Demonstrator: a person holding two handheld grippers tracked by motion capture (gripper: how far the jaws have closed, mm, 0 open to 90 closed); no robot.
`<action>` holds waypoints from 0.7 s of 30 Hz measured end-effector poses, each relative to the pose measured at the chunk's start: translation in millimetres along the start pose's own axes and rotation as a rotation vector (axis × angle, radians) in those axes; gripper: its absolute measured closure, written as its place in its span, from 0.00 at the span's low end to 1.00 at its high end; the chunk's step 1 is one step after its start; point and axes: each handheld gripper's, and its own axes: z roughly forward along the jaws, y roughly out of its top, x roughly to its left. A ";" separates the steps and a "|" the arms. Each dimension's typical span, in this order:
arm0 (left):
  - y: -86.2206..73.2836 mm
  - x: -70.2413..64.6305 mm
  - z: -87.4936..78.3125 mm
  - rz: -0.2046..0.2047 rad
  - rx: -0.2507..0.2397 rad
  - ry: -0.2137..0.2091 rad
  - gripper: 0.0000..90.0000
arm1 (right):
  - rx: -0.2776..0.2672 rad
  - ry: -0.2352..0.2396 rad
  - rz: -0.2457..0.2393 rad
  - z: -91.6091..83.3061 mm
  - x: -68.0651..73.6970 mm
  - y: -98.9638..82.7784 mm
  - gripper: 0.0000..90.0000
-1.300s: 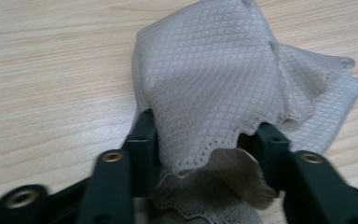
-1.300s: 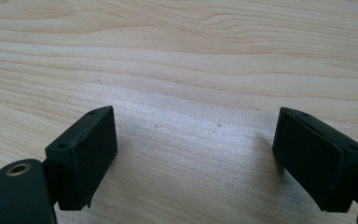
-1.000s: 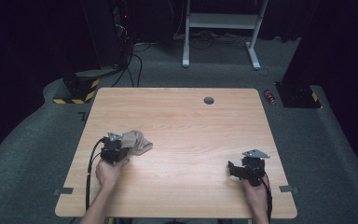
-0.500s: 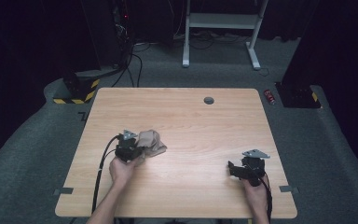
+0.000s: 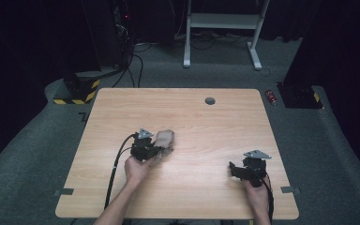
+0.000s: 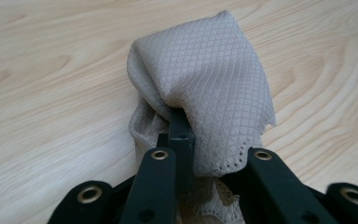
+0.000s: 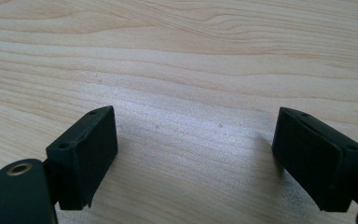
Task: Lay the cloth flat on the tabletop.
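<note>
Left side first: the person's left gripper (image 5: pixel 151 151) sits on the table's (image 5: pixel 122 108) near-left quarter, cable looping back along the forearm to the near edge. It's clamped on a beige cloth (image 5: pixel 164 140). In the left gripper view the jaws stand close together w/ a bunched fold of cloth (image 6: pixel 205 88) pinched between them, fabric spilling over and under the black arms.

Cloth itself: pale beige/tan, fine diamond-quilted weave, tiny perforated trim along one loose edge. It's gathered, not flat; humped up into a rounded mound w/ a deep crease on one side where it tucks toward the pinch point. One corner flares out to the side w/ a frayed-looking edge.

Where it is: left of centre on the table, just ahead and right of the left gripper, touching it. Part rests on the wood, part is lifted by the grip; can't tell exactly how much is off the surface.

Direction: long axis runs from the gripper away toward the far-right of the table, a slight diagonal. Pinched end nearest the hand, rounded free end pointing away from the person.

Further right, well apart from the cloth: right gripper (image 5: pixel 236 171) near the table's near-right corner, resting low. Right gripper view shows jaws spread wide, bare wood grain between them.
</note>
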 end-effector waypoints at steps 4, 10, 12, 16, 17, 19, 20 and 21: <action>11.6 -14.1 2.2 0.014 -0.024 -0.046 0.88 | 0.000 0.000 0.000 0.0 0.0 0.0 0.15; 22.5 -33.4 10.2 0.021 -0.042 -0.121 0.88 | 0.000 0.000 0.000 0.0 0.0 0.0 0.15; 23.4 -36.4 12.4 0.019 -0.041 -0.129 0.88 | 0.001 0.000 0.000 -0.1 0.1 0.0 0.15; 23.2 -43.2 19.9 0.030 -0.028 -0.146 0.88 | 0.001 0.000 0.000 -0.1 0.1 0.0 0.15; 22.6 -45.5 22.0 0.031 -0.023 -0.148 0.88 | 0.000 0.000 0.000 0.0 0.0 0.0 0.15; 22.2 -47.6 24.3 0.030 -0.022 -0.153 0.88 | 0.000 0.001 -0.001 0.0 0.0 0.0 0.15; 22.0 -49.3 26.0 0.032 -0.021 -0.154 0.88 | 0.000 0.000 -0.001 0.0 0.0 0.0 0.15; 21.6 -50.7 28.5 0.036 -0.013 -0.158 0.88 | 0.000 0.000 -0.001 0.0 -0.1 0.0 0.15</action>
